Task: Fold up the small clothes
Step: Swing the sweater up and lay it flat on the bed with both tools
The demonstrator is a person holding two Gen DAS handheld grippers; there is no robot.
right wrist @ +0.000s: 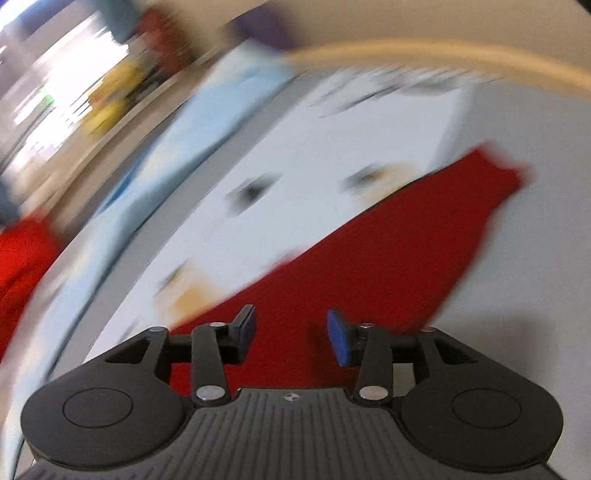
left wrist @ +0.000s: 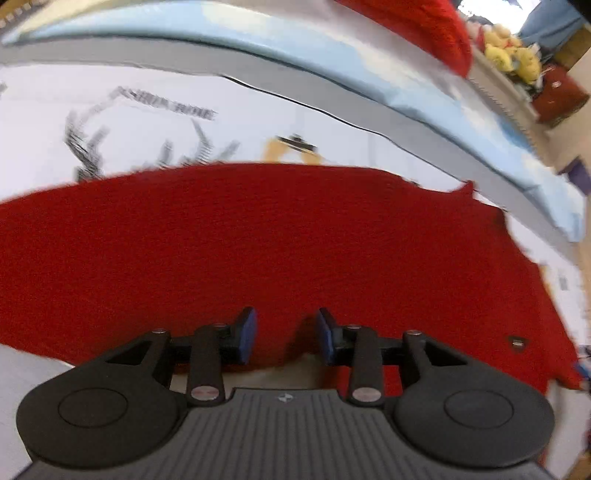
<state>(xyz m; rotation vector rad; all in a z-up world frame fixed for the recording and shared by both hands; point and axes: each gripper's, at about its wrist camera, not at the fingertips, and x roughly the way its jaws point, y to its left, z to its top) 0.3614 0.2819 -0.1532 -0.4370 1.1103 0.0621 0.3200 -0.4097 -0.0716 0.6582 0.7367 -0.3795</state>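
A red knitted garment (left wrist: 258, 240) lies spread flat over a white printed fabric (left wrist: 147, 122). My left gripper (left wrist: 287, 338) hangs over the garment's near edge. Its blue pads (left wrist: 248, 332) stand apart and only the cloth beneath shows between them. In the blurred right wrist view the same red garment (right wrist: 388, 258) runs diagonally up to the right across the white printed fabric (right wrist: 314, 166). My right gripper (right wrist: 291, 334) is above the garment's lower end, open, with its blue pads (right wrist: 340, 341) clear of the cloth.
A long light blue band (left wrist: 332, 62) and a grey strip (left wrist: 424, 147) run behind the white fabric. Further back are another red textile (left wrist: 417, 22), yellow plush toys (left wrist: 506, 55) and a dark red box (left wrist: 557, 92). A pale grey surface (right wrist: 535, 258) lies right of the garment.
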